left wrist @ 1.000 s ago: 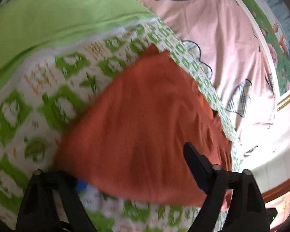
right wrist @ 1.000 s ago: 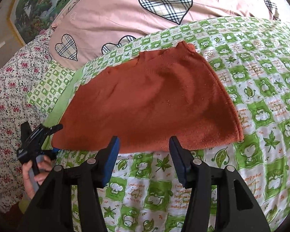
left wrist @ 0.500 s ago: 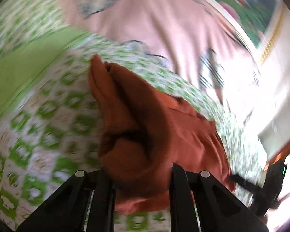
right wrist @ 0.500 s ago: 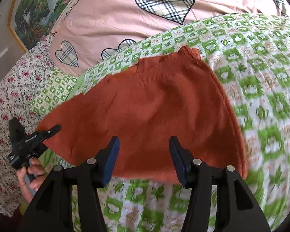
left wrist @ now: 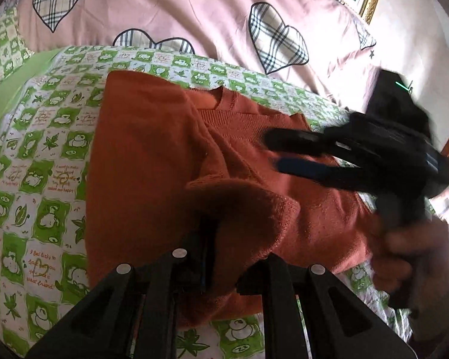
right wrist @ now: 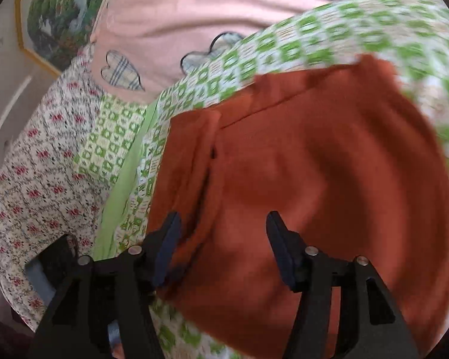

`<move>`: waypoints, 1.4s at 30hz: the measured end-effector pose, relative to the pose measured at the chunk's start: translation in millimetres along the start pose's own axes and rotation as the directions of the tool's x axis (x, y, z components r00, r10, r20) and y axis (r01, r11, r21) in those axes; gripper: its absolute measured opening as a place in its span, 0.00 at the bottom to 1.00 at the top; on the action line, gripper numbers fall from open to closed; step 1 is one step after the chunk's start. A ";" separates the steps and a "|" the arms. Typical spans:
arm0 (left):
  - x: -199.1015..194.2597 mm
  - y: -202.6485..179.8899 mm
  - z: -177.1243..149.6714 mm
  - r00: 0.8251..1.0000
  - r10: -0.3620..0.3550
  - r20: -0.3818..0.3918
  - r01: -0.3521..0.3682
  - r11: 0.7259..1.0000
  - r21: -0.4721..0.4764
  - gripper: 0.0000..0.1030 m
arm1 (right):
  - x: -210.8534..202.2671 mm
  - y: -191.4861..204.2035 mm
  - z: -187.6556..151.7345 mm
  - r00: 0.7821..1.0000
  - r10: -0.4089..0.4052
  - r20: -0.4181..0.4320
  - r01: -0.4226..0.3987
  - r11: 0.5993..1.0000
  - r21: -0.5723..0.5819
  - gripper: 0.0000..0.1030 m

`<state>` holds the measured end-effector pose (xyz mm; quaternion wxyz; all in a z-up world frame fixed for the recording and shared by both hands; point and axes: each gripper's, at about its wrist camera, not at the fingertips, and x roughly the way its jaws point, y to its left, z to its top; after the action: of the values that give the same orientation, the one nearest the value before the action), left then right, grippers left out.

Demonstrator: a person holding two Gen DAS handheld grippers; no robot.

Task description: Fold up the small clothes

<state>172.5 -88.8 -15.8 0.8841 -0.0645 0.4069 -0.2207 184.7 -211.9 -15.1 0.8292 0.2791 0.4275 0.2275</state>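
Observation:
A rust-orange knit garment (left wrist: 152, 155) lies on the green-and-white patterned quilt (left wrist: 42, 161). My left gripper (left wrist: 224, 239) is shut on a corner of the garment and holds it folded over the garment's middle. My right gripper (left wrist: 287, 155) shows in the left wrist view, open, just above the right part of the garment, with the hand holding it (left wrist: 416, 254). In the right wrist view the right gripper (right wrist: 224, 245) is open and empty above the garment (right wrist: 329, 179), whose left side is folded over.
A pink duvet with plaid hearts (left wrist: 194, 9) lies behind the quilt. A floral sheet (right wrist: 36, 173) lies at the left. A framed picture (right wrist: 57, 12) hangs on the wall behind.
My left gripper has taken the garment's left corner and carried it over to the right, folding the left side over. My right gripper has moved in close over the garment, still open.

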 end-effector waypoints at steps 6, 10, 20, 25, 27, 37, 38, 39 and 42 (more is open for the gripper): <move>-6.2 3.9 -1.4 1.000 -0.028 0.004 0.028 1.000 -0.001 0.10 | 68.3 19.8 32.4 0.995 0.060 -0.081 -0.062 0.998 -0.023 0.60; -10.2 -3.3 6.2 0.999 -0.043 0.011 0.043 0.999 0.016 0.09 | 79.7 25.4 40.3 0.994 0.052 -0.097 -0.055 0.998 -0.032 0.18; 1.2 -91.9 30.7 0.968 -0.251 -0.010 0.251 0.964 0.090 0.09 | -48.5 14.0 54.3 0.994 -0.048 0.096 0.062 0.987 -0.151 0.16; 42.9 -132.0 19.7 0.947 -0.306 -0.097 0.315 0.943 0.103 0.09 | -83.7 -51.3 46.2 0.980 -0.159 0.116 0.166 0.984 -0.056 0.16; 58.0 -143.8 12.7 0.948 -0.290 -0.132 0.305 0.944 0.122 0.09 | -85.2 -75.3 38.8 0.978 -0.179 0.105 0.182 0.983 -0.019 0.16; 78.9 -147.8 2.4 0.945 -0.273 -0.182 0.299 0.945 0.135 0.11 | -74.0 -101.5 27.8 0.974 -0.203 0.105 0.203 0.979 0.009 0.16; 77.7 -151.1 0.9 0.944 -0.273 -0.187 0.300 0.945 0.133 0.12 | -73.0 -101.3 27.5 0.972 -0.211 0.103 0.211 0.977 0.006 0.16; 77.0 -150.8 0.6 0.942 -0.275 -0.192 0.302 0.945 0.129 0.17 | -74.1 -101.3 25.3 0.970 -0.222 0.103 0.223 0.975 0.001 0.17; 72.9 -144.6 2.5 0.929 -0.294 -0.224 0.324 0.939 0.112 0.35 | -80.7 -98.1 19.2 0.957 -0.264 0.116 0.266 0.964 0.002 0.25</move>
<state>167.2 -250.6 -22.1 0.7941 -0.0396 0.4625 -0.3924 171.5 -339.4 -23.5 0.8774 0.2263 0.4109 0.1008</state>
